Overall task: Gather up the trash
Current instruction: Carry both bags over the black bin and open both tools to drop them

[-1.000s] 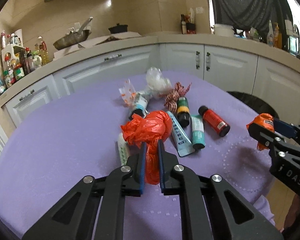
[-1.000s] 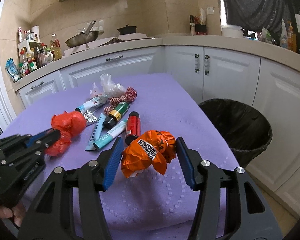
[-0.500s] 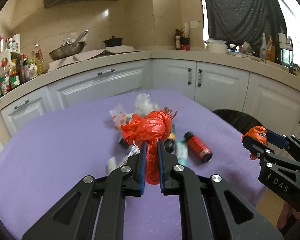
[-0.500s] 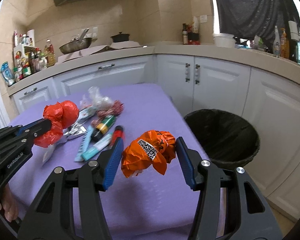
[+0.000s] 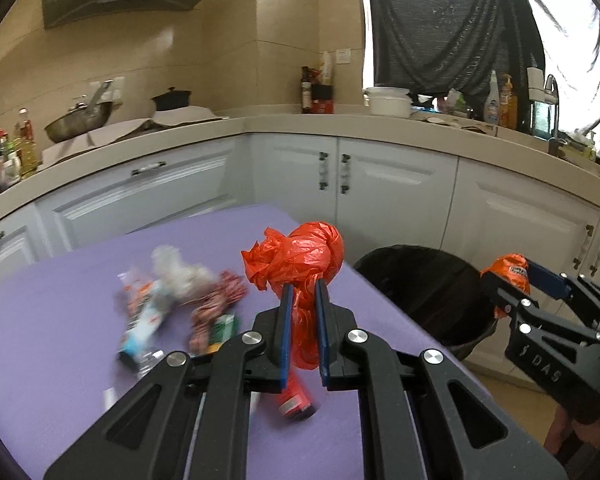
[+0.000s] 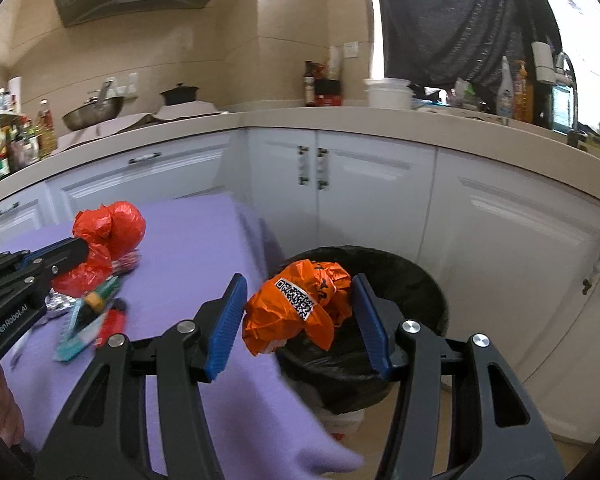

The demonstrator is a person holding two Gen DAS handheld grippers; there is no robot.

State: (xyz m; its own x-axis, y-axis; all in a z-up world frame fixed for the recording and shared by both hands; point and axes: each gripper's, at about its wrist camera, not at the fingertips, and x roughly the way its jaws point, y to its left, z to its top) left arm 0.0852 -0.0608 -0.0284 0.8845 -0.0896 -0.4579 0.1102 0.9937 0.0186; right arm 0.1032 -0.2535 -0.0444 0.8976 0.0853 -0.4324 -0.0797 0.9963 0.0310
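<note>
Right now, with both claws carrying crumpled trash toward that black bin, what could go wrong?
The left gripper pinches only the thin tail of the red plastic bag, so it might slip out over the purple table. The right gripper holds the orange wrapper near the black bin's table-side rim; released too early, it could land on the floor.

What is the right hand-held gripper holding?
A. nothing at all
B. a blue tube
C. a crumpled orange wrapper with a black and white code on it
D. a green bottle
C: in the right wrist view the right hand-held gripper has a crumpled orange wrapper with a black and white code label pinched between its blue pads, in front of the black trash bin.
</note>
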